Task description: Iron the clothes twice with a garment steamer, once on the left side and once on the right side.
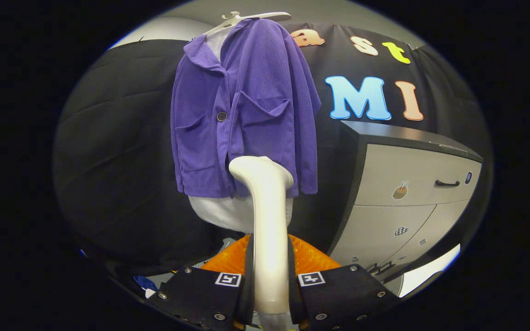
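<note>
A purple corduroy jacket hangs on a white hanger over a white garment whose hem shows below it. My gripper is shut on the white garment steamer, both fingers pressing its handle. The steamer rises between the fingers, and its head is near the jacket's lower hem, right of the button line. I cannot tell whether the head touches the fabric.
A grey cabinet with drawers and a dark handle stands to the right of the jacket. An orange object lies low behind the steamer handle. Black cloth hangs behind and to the left of the jacket.
</note>
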{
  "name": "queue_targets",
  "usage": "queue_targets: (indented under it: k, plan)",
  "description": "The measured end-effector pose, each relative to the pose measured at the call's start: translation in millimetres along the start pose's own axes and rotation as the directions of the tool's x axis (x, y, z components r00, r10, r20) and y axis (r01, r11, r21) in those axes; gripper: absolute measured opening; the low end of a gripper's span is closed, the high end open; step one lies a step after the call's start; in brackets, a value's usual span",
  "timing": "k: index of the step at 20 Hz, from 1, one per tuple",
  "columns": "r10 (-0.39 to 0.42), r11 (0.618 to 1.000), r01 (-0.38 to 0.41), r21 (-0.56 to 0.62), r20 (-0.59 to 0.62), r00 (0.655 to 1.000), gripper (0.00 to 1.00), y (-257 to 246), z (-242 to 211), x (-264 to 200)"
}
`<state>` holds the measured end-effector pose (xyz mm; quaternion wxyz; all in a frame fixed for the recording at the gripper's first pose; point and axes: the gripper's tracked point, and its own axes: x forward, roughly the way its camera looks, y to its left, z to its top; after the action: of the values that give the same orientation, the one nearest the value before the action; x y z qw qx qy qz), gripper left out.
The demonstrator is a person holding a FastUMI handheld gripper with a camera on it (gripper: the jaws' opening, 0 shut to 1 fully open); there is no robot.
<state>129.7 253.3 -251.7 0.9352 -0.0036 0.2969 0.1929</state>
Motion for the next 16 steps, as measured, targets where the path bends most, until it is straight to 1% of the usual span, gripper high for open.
queue_targets:
  k: [1,2,5,8,10,14,16]
  plan:
    - [0.0,1.0,0.0,0.007,-0.019,1.0,0.3,0,-9,1]
    - [-0.009,1.0,0.009,0.017,-0.012,1.0,0.31,-1,-10,-2]
    - [-0.003,1.0,0.003,0.028,0.015,1.0,0.3,1,4,-15]
    - [0.017,0.999,-0.02,0.035,0.093,0.996,0.3,6,44,-38]
    - [0.034,0.999,-0.038,0.022,0.161,0.986,0.3,11,78,-56]
    - [0.093,0.995,-0.103,0.019,0.284,0.954,0.3,35,145,-90]
    - [0.119,0.992,-0.126,-0.001,0.342,0.932,0.3,50,181,-105]
